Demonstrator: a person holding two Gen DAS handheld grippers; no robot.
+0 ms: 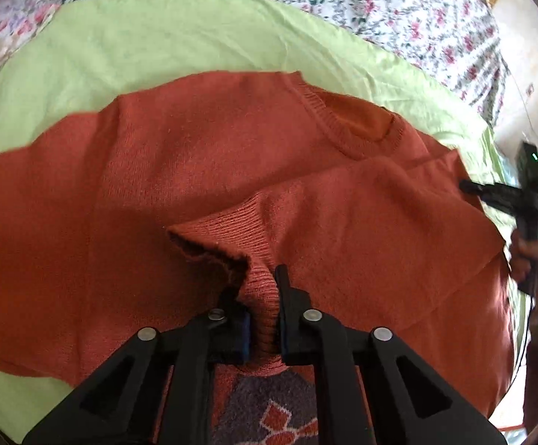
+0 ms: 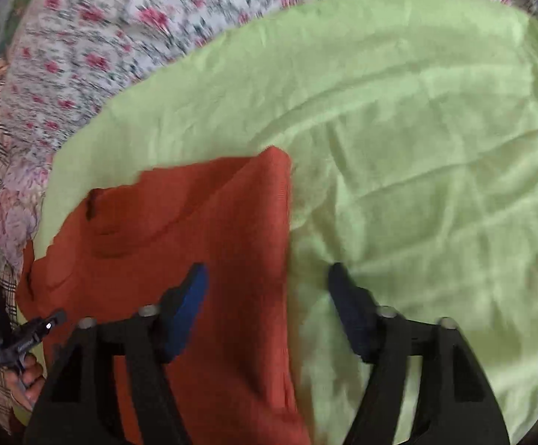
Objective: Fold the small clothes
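On green cloth (image 1: 120,48), left gripper (image 1: 261,296) pinches unlabelled orange sweater (image 1: 194,155).

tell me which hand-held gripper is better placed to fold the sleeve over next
Left. The left hand-held gripper is shut on the ribbed cuff of the orange sweater, ready to carry the sleeve. The right hand-held gripper stands open, holding nothing, over the sweater's edge and the green sheet.
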